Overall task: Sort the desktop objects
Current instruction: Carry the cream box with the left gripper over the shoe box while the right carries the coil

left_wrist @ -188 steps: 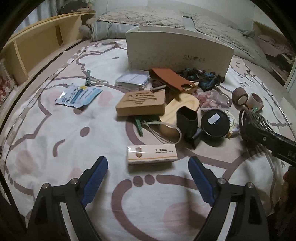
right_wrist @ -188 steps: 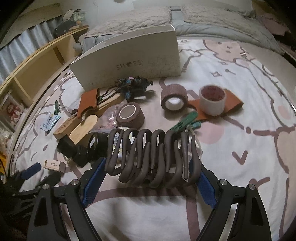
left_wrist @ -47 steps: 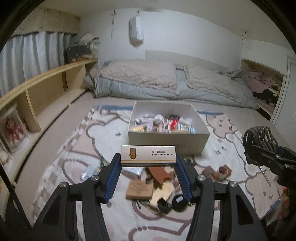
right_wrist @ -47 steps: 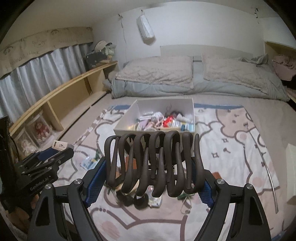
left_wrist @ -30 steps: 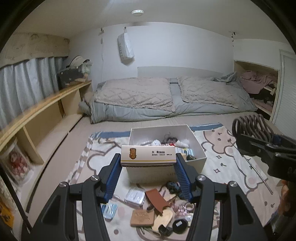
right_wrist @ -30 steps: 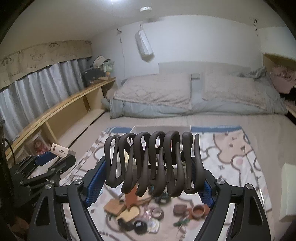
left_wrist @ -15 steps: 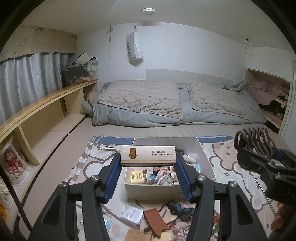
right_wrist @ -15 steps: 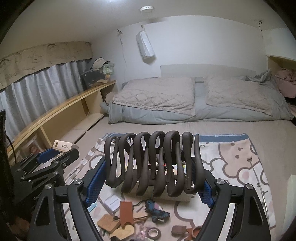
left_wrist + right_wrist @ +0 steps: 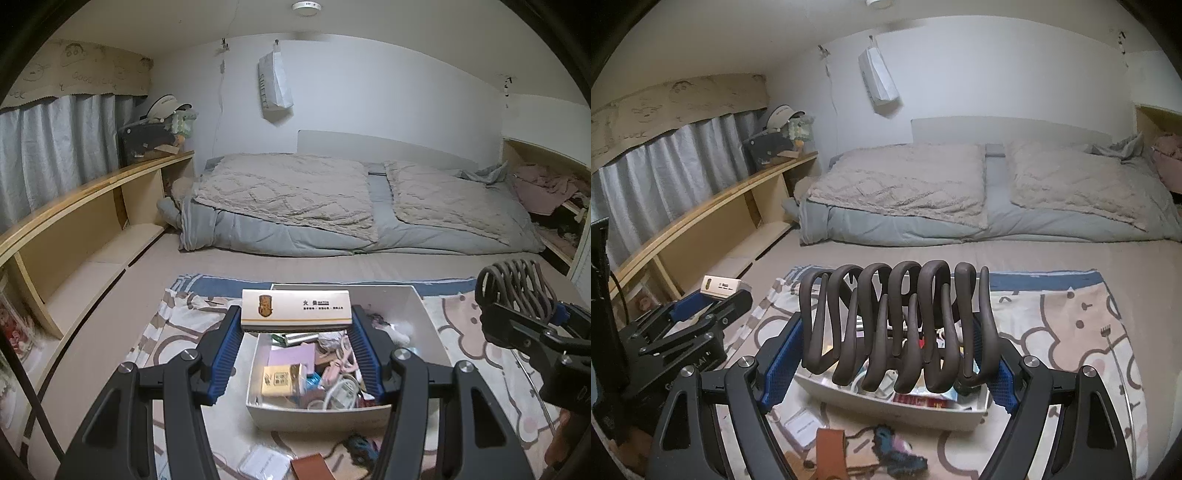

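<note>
My left gripper [image 9: 295, 334] is shut on a white matchbox [image 9: 295, 309] with a gold emblem, held lengthwise between the blue pads above the white storage box [image 9: 321, 417]. That box is full of small items. My right gripper [image 9: 890, 354] is shut on a large dark brown claw hair clip [image 9: 894, 325], held across its width over the same white box [image 9: 897, 408]. The right gripper with the hair clip [image 9: 517, 284] also shows at the right of the left wrist view, and the left gripper with the matchbox [image 9: 721, 285] at the left of the right wrist view.
The box stands on a patterned rug [image 9: 480, 354] on the floor. Loose items lie in front of it: a brown leather piece [image 9: 831, 450], a clear packet [image 9: 803, 424], a teal tangle [image 9: 897, 454]. A bed [image 9: 351, 206] lies behind; wooden shelving [image 9: 85, 229] runs along the left.
Both grippers have moved forward and slightly down toward the white box, which now sits larger and directly beneath them. Matchbox and hair clip stay gripped.
</note>
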A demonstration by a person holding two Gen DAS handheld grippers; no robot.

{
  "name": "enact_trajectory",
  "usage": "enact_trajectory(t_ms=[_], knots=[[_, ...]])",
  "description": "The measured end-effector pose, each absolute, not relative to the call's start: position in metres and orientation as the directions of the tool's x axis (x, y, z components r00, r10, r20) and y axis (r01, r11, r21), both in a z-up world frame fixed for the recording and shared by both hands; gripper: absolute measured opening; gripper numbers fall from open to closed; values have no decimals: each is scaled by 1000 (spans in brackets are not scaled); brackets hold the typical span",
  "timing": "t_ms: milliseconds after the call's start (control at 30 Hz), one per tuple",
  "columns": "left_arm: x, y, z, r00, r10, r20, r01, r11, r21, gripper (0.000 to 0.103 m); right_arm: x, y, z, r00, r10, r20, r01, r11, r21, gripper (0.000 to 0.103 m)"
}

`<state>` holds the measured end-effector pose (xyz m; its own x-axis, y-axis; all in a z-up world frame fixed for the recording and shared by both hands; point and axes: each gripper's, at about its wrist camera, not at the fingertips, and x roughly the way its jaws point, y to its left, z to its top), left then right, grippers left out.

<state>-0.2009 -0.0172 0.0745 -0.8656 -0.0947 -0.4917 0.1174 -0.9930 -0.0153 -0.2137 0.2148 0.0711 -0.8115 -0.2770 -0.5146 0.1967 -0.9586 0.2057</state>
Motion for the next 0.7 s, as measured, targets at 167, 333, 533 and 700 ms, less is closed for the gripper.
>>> enact_trajectory(t_ms=[167,333,533,700], knots=[[-223,-27,67,-862,-98,-496,131,-991,-31,57,-240,215,58,-796,-280,-537,185,-957,225,86],[-245,-33,57,-857,-92,-507,141,-988,-58,57,-260,217,45,-783,-286,-552,172,-953,250,86],[-269,-31,40,-840,-102,-532,151,-987,-51,57,-283,218,28,-765,-283,-579,155,-953,261,86],[-289,-27,25,-825,-94,-557,147,-988,-52,57,-302,225,10,-744,-271,-610,125,-954,271,86]])
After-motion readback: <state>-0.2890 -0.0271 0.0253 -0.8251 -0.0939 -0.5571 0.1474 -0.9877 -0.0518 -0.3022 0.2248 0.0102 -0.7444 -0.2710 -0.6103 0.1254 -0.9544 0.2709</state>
